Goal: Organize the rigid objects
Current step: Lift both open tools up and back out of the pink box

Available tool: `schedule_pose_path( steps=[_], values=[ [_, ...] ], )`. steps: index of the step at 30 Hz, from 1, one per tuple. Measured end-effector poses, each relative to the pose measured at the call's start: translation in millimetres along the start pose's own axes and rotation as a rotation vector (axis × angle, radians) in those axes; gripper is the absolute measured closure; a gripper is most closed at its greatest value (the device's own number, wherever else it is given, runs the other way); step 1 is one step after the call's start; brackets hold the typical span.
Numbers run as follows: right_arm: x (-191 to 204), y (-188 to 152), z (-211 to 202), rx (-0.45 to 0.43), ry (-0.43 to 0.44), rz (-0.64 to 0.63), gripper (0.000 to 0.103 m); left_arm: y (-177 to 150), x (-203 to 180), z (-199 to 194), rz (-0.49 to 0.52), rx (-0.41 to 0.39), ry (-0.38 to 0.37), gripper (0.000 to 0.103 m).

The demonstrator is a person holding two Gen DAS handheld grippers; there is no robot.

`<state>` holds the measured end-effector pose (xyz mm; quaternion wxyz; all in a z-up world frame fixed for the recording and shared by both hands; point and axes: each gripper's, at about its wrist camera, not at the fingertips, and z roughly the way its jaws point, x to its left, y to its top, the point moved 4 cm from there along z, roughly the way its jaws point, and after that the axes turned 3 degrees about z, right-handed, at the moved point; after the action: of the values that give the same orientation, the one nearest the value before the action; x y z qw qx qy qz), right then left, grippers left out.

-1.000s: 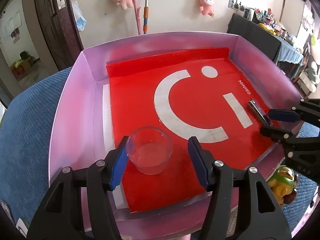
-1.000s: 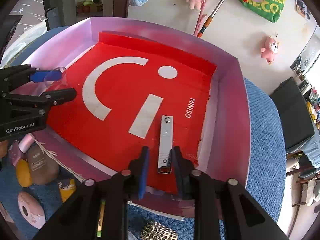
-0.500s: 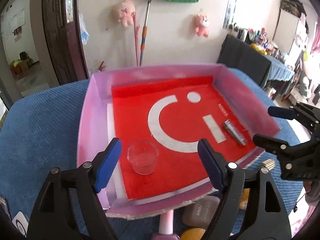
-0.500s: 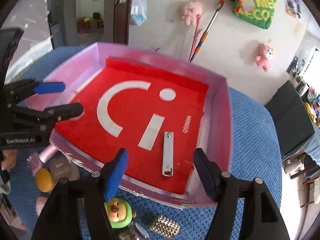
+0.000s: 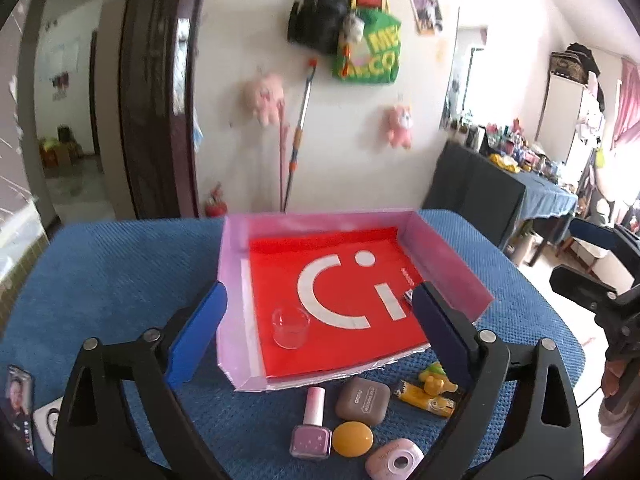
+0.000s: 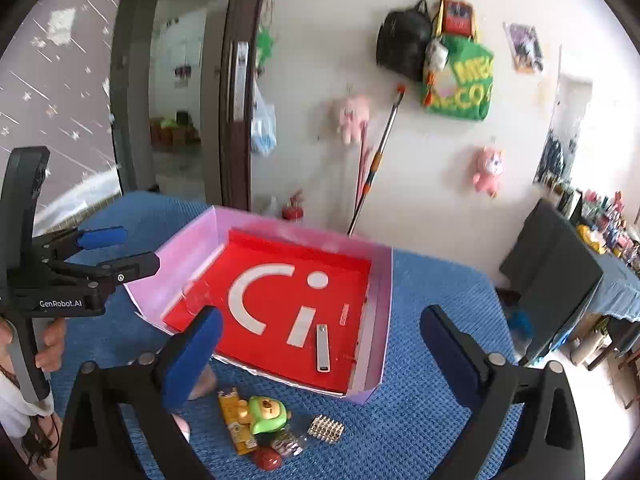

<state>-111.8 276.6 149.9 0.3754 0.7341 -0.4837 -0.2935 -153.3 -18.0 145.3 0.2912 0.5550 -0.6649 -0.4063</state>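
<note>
A pink box [image 5: 448,256] with a red liner sits on the blue cloth; it also shows in the right wrist view [image 6: 382,316]. A clear glass cup [image 5: 291,327] stands at its front left. A metal nail clipper [image 6: 322,348] lies at its front right. My left gripper [image 5: 320,332] is open and empty, raised well back from the box. My right gripper [image 6: 320,354] is open and empty, also raised and back. In front of the box lie a nail polish bottle [image 5: 312,424], a brown case [image 5: 362,400], a yellow oval [image 5: 352,439] and a green toy figure [image 6: 267,416].
A pink round device [image 5: 394,460] lies at the cloth's front edge. A studded metal piece [image 6: 326,429] and a red bead [image 6: 267,459] lie by the green toy. A phone [image 5: 16,400] lies at the far left. A dark table [image 5: 500,192] stands to the right.
Both grippers have pulled up and back from the box and opened wider. The cup and the nail clipper stay in the box. More loose items in front of the box have come into view.
</note>
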Motion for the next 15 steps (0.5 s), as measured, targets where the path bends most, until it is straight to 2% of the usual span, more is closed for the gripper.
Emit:
schedule_pose_path(
  steps=[5, 9, 15],
  values=[
    [10.4, -4.4, -46.2, -0.102, -0.011, 0.004, 0.0, -6.7, -12.8, -36.8, 0.032, -0.079, 0.037, 0.004],
    [18.7, -17.8, -75.0, -0.16, -0.013, 0.016, 0.0, -18.0, -18.9, -57.2, 0.033, -0.105, 0.045, 0.004],
    [27.7, -46.8, -100.5, -0.204, -0.018, 0.044, 0.0, -40.7, -31.9, -81.2, 0.062, -0.144, 0.084, 0.003]
  ],
)
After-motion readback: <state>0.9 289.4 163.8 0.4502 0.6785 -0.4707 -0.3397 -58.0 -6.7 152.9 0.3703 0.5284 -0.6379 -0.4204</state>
